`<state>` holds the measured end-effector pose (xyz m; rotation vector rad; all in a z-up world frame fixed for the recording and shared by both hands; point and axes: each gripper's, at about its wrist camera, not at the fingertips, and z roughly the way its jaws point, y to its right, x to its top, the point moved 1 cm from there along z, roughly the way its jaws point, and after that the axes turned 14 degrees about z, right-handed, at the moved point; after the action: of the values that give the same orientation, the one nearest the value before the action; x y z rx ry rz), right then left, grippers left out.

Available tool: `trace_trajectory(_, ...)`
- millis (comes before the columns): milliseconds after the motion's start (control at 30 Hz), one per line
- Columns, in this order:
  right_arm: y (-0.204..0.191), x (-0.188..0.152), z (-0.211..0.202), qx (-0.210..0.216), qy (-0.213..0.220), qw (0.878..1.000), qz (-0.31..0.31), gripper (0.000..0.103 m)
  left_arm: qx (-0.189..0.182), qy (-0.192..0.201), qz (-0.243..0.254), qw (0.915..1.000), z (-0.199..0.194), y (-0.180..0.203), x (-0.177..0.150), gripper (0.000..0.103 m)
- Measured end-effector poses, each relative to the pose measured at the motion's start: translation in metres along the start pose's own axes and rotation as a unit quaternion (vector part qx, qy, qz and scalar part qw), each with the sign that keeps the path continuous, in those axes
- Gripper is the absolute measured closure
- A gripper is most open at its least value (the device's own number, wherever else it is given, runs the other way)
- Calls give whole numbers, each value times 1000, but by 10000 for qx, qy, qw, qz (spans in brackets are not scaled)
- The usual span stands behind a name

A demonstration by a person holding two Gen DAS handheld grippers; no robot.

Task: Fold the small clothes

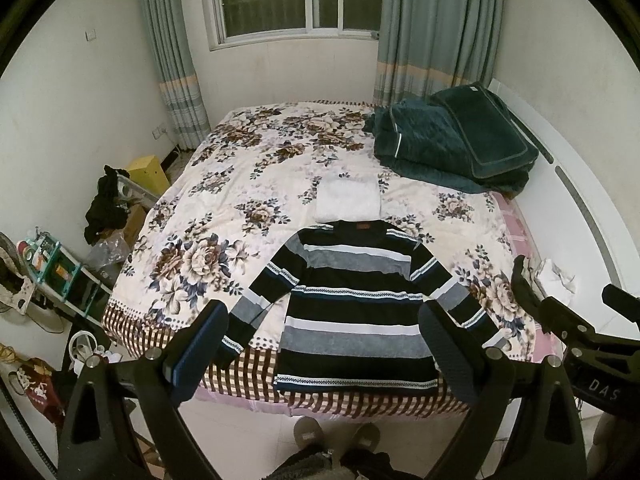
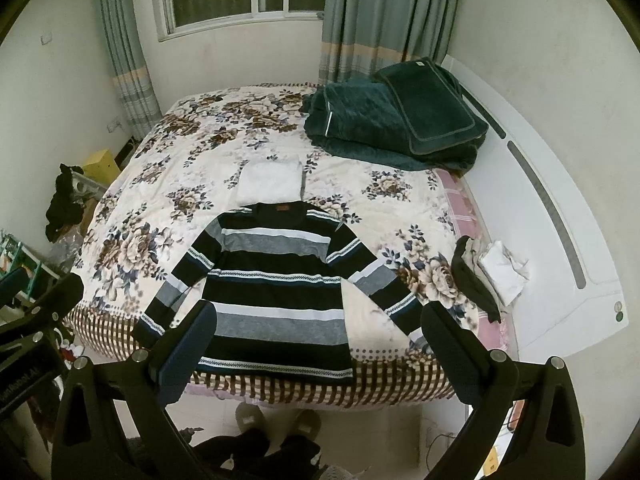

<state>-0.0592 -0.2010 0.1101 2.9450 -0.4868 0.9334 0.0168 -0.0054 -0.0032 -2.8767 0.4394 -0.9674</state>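
A striped sweater (image 1: 352,308) in black, grey and white lies flat and spread out on the near end of the flowered bed, collar away from me, both sleeves angled outward; it also shows in the right wrist view (image 2: 276,292). A folded white garment (image 1: 347,199) lies just beyond its collar, seen too in the right wrist view (image 2: 270,182). My left gripper (image 1: 324,344) is open and empty, held above the sweater's hem. My right gripper (image 2: 320,344) is open and empty, above the hem and right sleeve. The right gripper's body (image 1: 576,320) shows at the right edge of the left wrist view.
A dark green quilt (image 1: 452,140) is piled at the far right of the bed. Small clothes (image 2: 488,272) lie by the white headboard (image 2: 560,240). Clutter and a shelf (image 1: 52,264) stand left of the bed. Feet in slippers (image 1: 336,436) stand at the bed's near edge.
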Motion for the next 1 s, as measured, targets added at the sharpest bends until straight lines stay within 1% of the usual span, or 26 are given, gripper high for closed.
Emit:
trace_trajectory(100, -1, 6, 9, 31, -39, 9999, 146, 0, 65, 152, -37, 9999, 3, 3, 7, 6)
trace_trajectory(133, 6, 10, 19, 61, -80, 9997, 241, 0, 175, 246, -61, 9995, 12, 5, 21, 6)
trace_trajectory(167, 3, 37, 24, 105, -133, 9993, 347, 0, 309, 352, -68, 9989, 18, 6, 24, 6)
trace_trajectory(200, 10, 44, 40, 216, -265, 9977, 594, 0, 417, 435, -46, 9982, 25, 4, 26, 6)
trace_trajectory(233, 11, 36, 41, 202, -267, 9977, 597, 0, 524, 482, -6, 9975, 36, 3, 28, 6)
trace_trajectory(300, 32, 39, 78, 180, -498, 9926, 1089, 0, 590, 528, 71, 9968, 63, 3, 30, 6)
trace_trajectory(367, 63, 27, 108, 53, -583, 9875, 1465, 0, 556, 483, 130, 9972, 96, 4, 31, 6)
trace_trajectory(400, 79, 24, 125, -61, -632, 9836, 1690, 0, 524, 406, 166, 9977, 113, 1, 30, 6)
trace_trajectory(467, 122, 15, 165, -363, -784, 9713, 2215, 0, 483, 110, 204, 9986, 152, 4, 25, 6)
trace_trajectory(500, 149, 11, 188, -534, -909, 9619, 2522, 0, 448, 13, 229, 9987, 169, 6, 22, 6)
trace_trajectory(567, 196, -10, 221, -762, -1065, 9443, 3018, 0, 493, -297, 363, 9977, 207, 17, 17, 6)
trace_trajectory(600, 227, -22, 241, -883, -1154, 9313, 3340, 0, 521, -408, 423, 9969, 220, 20, 12, 6)
trace_trajectory(667, 278, -44, 275, -1015, -1316, 9101, 3796, 0, 597, -712, 534, 9942, 253, 32, 6, 6)
trace_trajectory(700, 310, -55, 299, -1040, -1451, 8938, 4114, 0, 642, -874, 568, 9925, 272, 40, 3, 6)
trace_trajectory(733, 337, -65, 316, -1005, -1500, 8833, 4326, 0, 688, -967, 602, 9911, 285, 46, 0, 6)
trace_trajectory(767, 355, -73, 330, -985, -1540, 8754, 4475, 0, 767, -1140, 657, 9883, 307, 56, -1, 6)
trace_trajectory(800, 388, -85, 361, -944, -1626, 8599, 4745, 0, 828, -1272, 688, 9860, 320, 59, -5, 6)
trace_trajectory(867, 427, -101, 405, -913, -1755, 8387, 5074, 0, 1010, -1628, 696, 9790, 356, 72, -11, 6)
trace_trajectory(900, 441, -108, 423, -924, -1820, 8288, 5210, 0, 1048, -1788, 625, 9763, 371, 73, -16, 6)
trace_trajectory(967, 482, -127, 475, -880, -1908, 8032, 5574, 0, 1051, -2163, 391, 9699, 405, 81, -24, 6)
trace_trajectory(1000, 501, -137, 499, -864, -1890, 7918, 5744, 1, 1052, -2290, 320, 9672, 417, 83, -29, 6)
